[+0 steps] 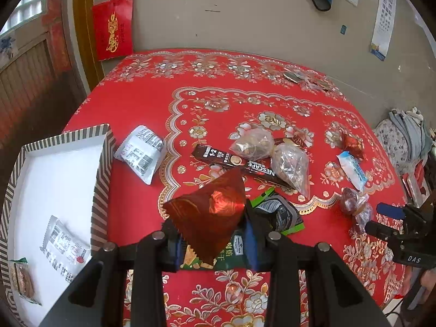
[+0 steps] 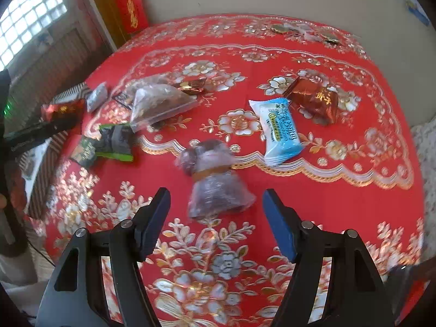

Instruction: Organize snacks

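Item 1: shiny red-brown foil pyramid snack packet (image 1: 209,212); held off the counter by left gripper (image 1: 212,245), jaws closed on its lower edge, presumably for carrying to the tray. Item 2: white tray w/ striped rim (image 1: 102,179), at counter's left edge; two small packets already laid inside, so judged the collecting point. Item 3: clear-wrapped bundle of dark sweets w/ brown band (image 2: 215,182); lying on red floral counter (image 2: 340,218), just ahead of right gripper (image 2: 216,218), jaws wide apart & empty, lined up either side, prob. next pick. Other packets scattered nearby, unsorted.
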Motion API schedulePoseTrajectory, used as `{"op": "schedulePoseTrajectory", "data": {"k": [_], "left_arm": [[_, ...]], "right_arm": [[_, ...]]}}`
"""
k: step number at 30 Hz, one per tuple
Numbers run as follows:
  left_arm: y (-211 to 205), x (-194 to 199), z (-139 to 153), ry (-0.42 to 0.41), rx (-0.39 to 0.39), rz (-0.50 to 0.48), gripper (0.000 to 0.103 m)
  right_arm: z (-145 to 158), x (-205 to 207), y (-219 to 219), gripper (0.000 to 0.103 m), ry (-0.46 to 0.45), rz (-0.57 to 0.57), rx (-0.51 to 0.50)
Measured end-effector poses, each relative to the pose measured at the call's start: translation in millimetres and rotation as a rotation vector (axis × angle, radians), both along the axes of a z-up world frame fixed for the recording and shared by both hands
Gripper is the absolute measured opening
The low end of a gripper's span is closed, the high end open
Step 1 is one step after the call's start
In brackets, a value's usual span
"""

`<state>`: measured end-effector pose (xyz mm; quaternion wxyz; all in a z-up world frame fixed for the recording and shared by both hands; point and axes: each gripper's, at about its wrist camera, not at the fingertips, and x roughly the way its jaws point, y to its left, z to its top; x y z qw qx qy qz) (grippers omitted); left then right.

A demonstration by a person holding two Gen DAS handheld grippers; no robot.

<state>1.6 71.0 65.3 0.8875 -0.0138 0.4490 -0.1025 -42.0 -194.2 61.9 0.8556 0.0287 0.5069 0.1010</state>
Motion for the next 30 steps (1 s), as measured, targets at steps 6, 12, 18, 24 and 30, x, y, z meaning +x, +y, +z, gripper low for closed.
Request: {"op": "schedulePoseTrajectory", "data": {"k": [6,12,18,24,30], "left_arm": [[-2.2,-3.8,-0.5,0.003,-0.003,-0.013,0.037],[6.7,-3.2,-1.7,0.008,-0.013,0.007,0.037],[9.7,-3.0,-0.5,0.003,-0.016,0.016,0.037],[13.7,-10.0,7.6,-0.021,-0.003,0.021,0.037],[35.6,-15.9,18.7,-0.055,0.032,0.069,0.037]], "right_arm": [[-12.9,14.3,16.9,0.071,0.01,0.061,-0.089],[-30.3,28.9,18.6,0.047,0.016,0.086,-0.096],[-24.7,18.1,14.4,0.044,-0.018,0.053,-0.063],[-0.9,19.0,36.2,0.044,-0.081,0.082,-0.026],[22.5,24.4,79.6,0.044,-0.133,0.162,0.008]]}}
